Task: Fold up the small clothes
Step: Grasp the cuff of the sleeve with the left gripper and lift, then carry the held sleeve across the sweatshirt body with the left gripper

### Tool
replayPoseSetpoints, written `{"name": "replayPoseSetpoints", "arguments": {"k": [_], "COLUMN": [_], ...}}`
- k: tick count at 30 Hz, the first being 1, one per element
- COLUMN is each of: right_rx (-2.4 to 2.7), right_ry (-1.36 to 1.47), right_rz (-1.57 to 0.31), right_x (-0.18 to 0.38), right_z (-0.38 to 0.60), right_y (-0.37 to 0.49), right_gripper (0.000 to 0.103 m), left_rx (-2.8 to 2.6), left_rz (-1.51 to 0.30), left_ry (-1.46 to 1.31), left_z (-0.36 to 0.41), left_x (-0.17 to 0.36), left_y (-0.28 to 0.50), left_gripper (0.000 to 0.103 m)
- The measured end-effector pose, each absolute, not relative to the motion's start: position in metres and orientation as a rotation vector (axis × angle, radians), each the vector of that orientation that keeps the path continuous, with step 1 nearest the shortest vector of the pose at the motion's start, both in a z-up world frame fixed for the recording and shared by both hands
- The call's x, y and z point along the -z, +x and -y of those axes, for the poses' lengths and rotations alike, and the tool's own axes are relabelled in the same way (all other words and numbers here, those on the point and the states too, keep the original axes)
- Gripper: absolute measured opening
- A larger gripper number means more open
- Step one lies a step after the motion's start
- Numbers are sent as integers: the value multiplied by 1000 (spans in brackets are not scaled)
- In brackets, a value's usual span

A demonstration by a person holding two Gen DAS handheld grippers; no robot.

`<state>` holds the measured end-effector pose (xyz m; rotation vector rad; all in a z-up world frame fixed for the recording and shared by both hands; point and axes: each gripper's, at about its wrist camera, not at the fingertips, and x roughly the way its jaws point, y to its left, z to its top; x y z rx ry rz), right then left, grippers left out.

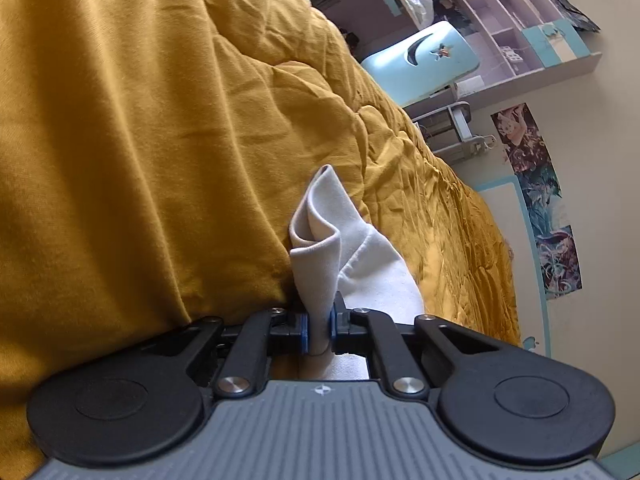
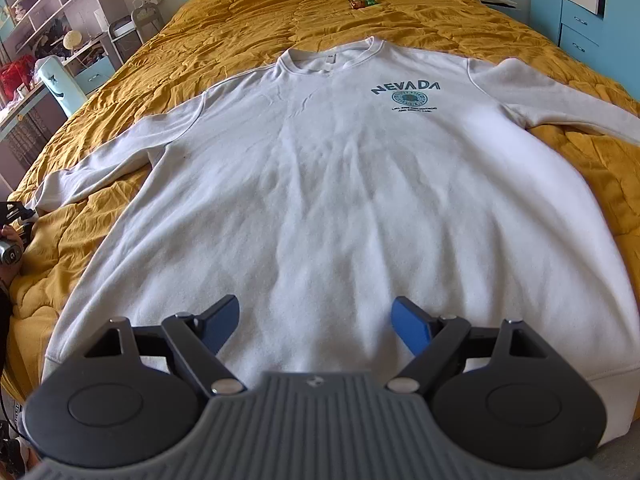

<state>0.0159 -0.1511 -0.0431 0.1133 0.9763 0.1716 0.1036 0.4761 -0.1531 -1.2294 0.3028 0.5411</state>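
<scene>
A white long-sleeved sweatshirt (image 2: 340,184) with "NEVADA" printed on the chest lies flat, front up, on a mustard-yellow quilt (image 2: 248,8), both sleeves spread out. My right gripper (image 2: 316,320) hangs open just above the hem, its blue pads wide apart with nothing between them. In the left wrist view, my left gripper (image 1: 318,326) is shut on the sweatshirt's sleeve cuff (image 1: 320,220). The cuff stands up in a fold past the blue pads, off the quilt (image 1: 140,140). In the right wrist view the left sleeve (image 2: 100,160) runs out to the picture's left edge.
A small colourful packet (image 2: 362,2) lies on the quilt beyond the collar. Shelves (image 2: 48,4) and a pale blue chair (image 2: 60,80) stand to the bed's left, a blue cabinet (image 2: 580,20) to its right. A person's hand (image 2: 8,234) shows at the left edge.
</scene>
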Motion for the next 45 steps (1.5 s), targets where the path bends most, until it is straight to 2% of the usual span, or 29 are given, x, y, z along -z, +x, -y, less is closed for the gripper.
{"name": "replayPoseSetpoints", "arguments": {"k": [5,12,26,33,45], "right_rx": [-142,-54,74,106,30], "right_ry": [160,201,314,385,545], "right_rz": [-948,-897,-731,-713,-704], "right_x": [41,36,25,35,71], "right_z": [168,203,296,345,379], "right_y": [17,22,6,-3,-20], "right_gripper": [80,80,80,79,79], "left_rx": [-546,-446,-127,-6,194], "left_rz": [-320,-254,-182,-211,-332], "left_ry": [-1002,-664,-422,-393,-324], "left_z": [-450,-390,-231,-138,24], "left_x": [123,36,-92,-99,-66], "left_y": [103,116,189,232,287], "left_gripper": [8,8,8,8,8]}}
